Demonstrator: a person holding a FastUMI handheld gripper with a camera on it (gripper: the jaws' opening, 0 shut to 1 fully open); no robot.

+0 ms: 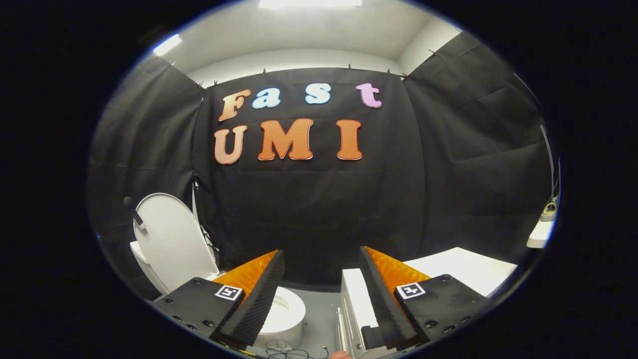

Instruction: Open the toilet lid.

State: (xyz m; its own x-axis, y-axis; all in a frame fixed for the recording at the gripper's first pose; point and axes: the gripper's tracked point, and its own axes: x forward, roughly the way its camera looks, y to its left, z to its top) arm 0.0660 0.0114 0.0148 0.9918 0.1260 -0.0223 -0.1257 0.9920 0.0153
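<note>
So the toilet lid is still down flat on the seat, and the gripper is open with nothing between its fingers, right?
Not quite. The gripper view shows the toilet lid raised, standing upright against the wall cloth. The rest holds: the gripper is open with nothing between its fingers.

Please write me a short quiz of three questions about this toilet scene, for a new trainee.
1. True or false: the toilet lid lies flat on the toilet seat.
2. What do the fingers of the gripper hold? A) the lid B) nothing C) a cable
3. Which thing lies beyond the one finger, on the far side from the toilet?

Key:
1. False: the lid stands upright, off to the side of the fingers.
2. B: the fingers are spread open, apart from the lid.
3. The white table.
</note>
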